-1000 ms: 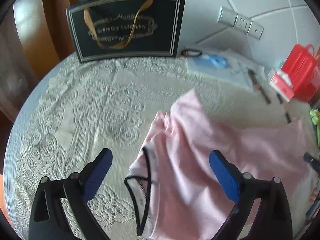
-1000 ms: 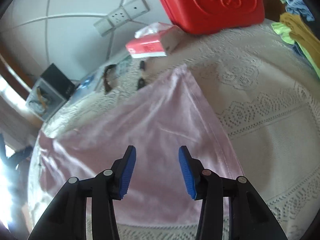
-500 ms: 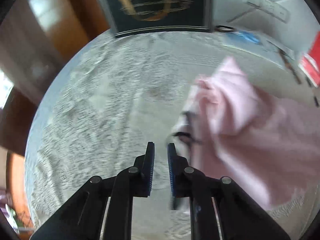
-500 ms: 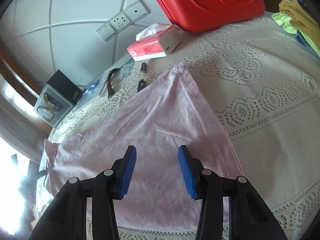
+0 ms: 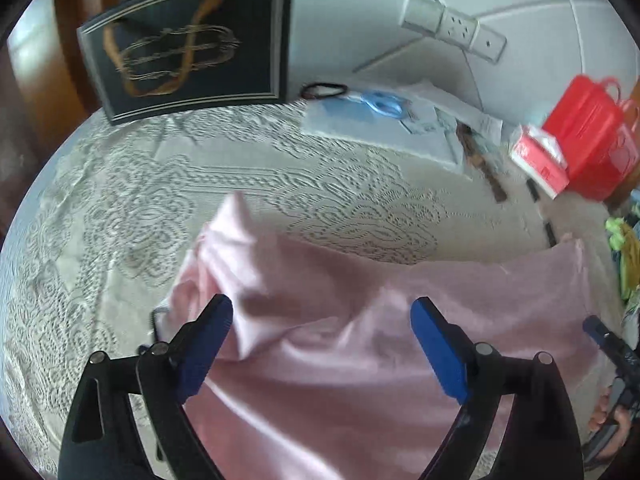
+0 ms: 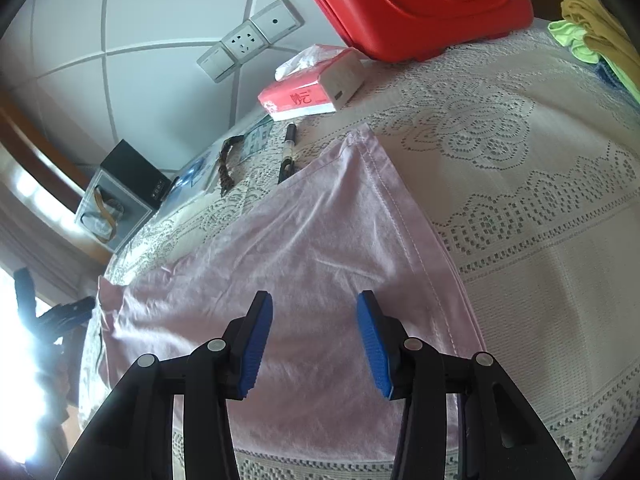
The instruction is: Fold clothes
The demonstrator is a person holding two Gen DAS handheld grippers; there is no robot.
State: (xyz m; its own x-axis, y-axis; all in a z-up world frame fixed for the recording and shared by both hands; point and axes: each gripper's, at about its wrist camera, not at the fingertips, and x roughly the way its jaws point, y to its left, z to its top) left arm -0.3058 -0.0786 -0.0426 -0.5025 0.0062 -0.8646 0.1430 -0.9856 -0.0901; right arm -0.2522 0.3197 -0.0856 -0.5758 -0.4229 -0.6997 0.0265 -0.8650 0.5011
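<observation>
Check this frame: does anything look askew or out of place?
Yes. The pink garment's left end is bunched and flopped over itself near the left gripper, while its right end lies flat. A pen touches its far edge.

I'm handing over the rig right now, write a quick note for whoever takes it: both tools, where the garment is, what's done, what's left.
Left tool: open, holding nothing, above the bunched end of the pink garment.
Right tool: open, holding nothing, over the flat end near the hem.
Garment: on the lace tablecloth; the end by the left tool has a flap turned over and is rumpled, the rest lies mostly smooth.
Done: one rough fold at most.
Left: smooth the bunched end, then finish folding.
Nearby: pen touching the far edge, tissue pack, red case.
</observation>
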